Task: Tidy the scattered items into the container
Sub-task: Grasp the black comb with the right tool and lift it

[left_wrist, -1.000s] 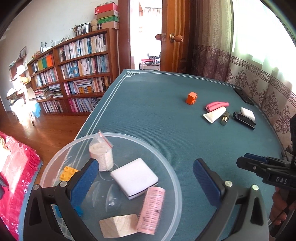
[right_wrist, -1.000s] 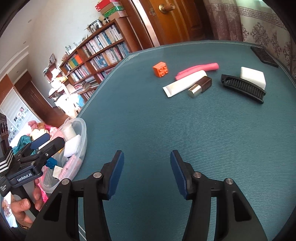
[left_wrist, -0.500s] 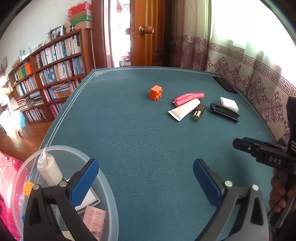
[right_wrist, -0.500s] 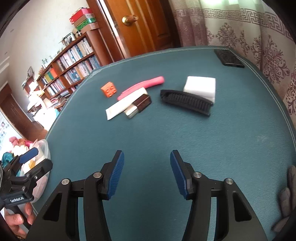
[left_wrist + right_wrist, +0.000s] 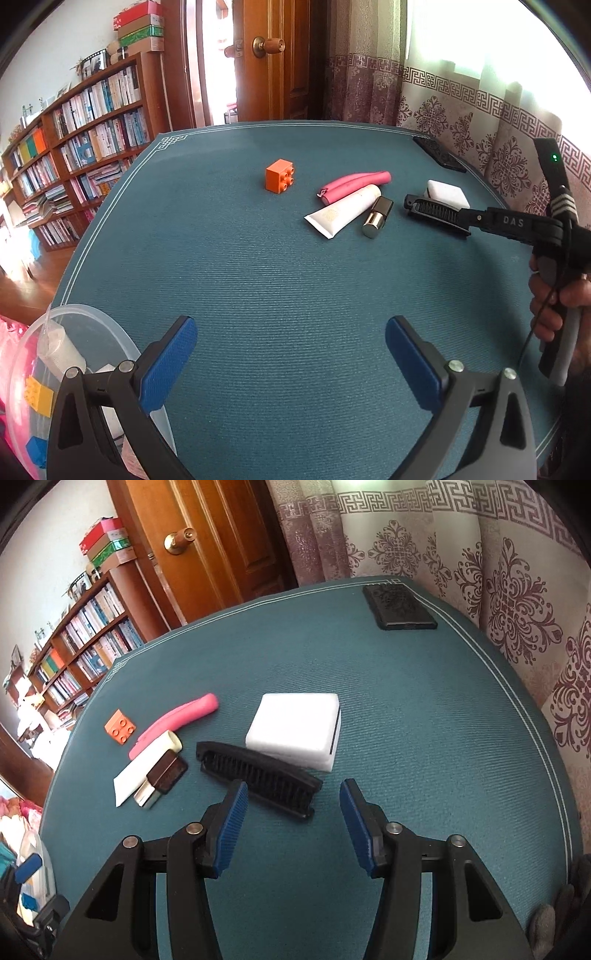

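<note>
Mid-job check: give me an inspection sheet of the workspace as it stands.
Surface: teal table mat, flat.
Job's things: orange brick, pink pouch, white tube, lipstick, black comb and white sponge lie loose; clear container at the near left edge, partly filled.
Clutter: dark phone at the far corner.
Grippers: left gripper open, empty; right gripper open, at the comb's near end.
Cables: thin black cable by the hand.
Surroundings: bookshelf, door, curtains.
</note>
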